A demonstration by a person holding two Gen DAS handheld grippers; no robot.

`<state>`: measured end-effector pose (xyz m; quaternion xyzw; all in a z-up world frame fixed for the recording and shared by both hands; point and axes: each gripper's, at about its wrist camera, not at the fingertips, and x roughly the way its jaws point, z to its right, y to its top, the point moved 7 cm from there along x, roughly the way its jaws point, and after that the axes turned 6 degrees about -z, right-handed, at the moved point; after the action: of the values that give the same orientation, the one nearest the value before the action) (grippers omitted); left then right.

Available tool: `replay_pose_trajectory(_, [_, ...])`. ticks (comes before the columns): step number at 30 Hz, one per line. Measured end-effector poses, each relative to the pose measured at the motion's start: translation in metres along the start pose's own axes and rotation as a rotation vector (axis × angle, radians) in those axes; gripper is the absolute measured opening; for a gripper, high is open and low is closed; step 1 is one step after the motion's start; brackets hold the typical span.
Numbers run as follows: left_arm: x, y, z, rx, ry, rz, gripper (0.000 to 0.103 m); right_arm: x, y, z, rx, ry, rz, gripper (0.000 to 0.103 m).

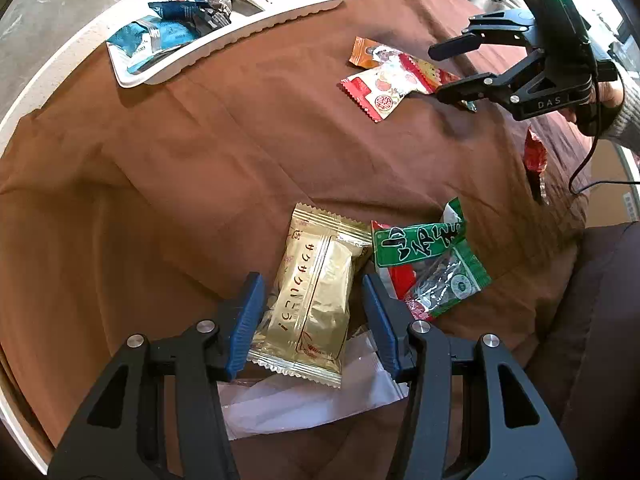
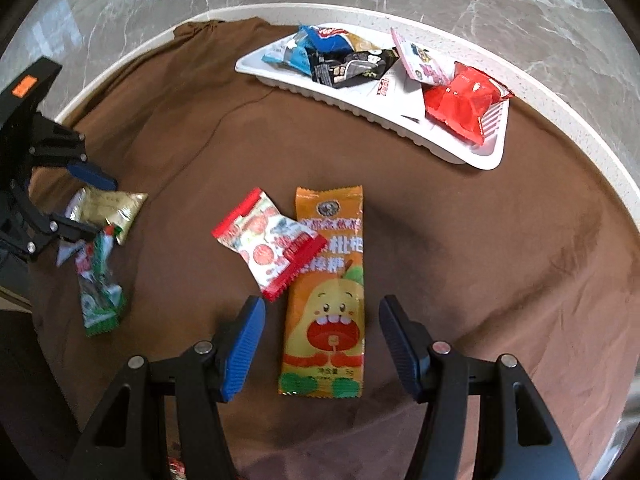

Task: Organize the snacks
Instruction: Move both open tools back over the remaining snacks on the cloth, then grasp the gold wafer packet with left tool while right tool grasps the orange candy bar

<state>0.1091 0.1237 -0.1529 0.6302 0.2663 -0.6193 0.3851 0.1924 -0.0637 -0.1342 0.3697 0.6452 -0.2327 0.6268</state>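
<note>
A gold snack packet point(image 1: 316, 292) lies on the brown cloth between the blue pads of my left gripper point(image 1: 312, 284), which stands open around it; the right pad is clear of the packet. From the right wrist view the left gripper point(image 2: 98, 208) straddles the same gold packet point(image 2: 116, 204). My right gripper point(image 2: 323, 308) is open over a long orange pear-print packet point(image 2: 328, 300), with a gap on both sides. A red-and-white packet point(image 2: 268, 248) overlaps that packet's upper left. The white tray point(image 2: 360, 108) at the back holds several packets.
A green packet point(image 1: 432, 264) lies right of the gold one, and a white packet point(image 1: 320, 400) under it. A red wrapper point(image 1: 536, 156) sits near the cloth's right edge. The round table's white rim point(image 2: 560, 92) borders a marble floor. A person's sleeve point(image 1: 628, 120) shows behind the right gripper point(image 1: 448, 70).
</note>
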Motion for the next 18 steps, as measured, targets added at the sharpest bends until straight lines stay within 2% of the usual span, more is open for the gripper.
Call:
replay_pose_trajectory(10, [0.005, 0.007, -0.001, 0.007, 0.003, -0.01, 0.049, 0.006, 0.004, 0.003, -0.042, -0.014, -0.005, 0.061])
replay_pose_trajectory(13, [0.009, 0.014, 0.0, 0.007, -0.001, -0.008, 0.049, 0.008, 0.009, 0.005, -0.048, -0.005, -0.005, 0.053])
replay_pose_trajectory(15, [0.015, 0.02, 0.005, 0.004, -0.006, -0.002, 0.049, 0.007, 0.01, 0.006, -0.053, -0.001, -0.006, 0.043])
replay_pose_trajectory(18, [0.012, 0.019, 0.008, 0.014, -0.024, 0.006, 0.049, 0.006, 0.009, 0.009, -0.048, 0.005, -0.009, 0.04])
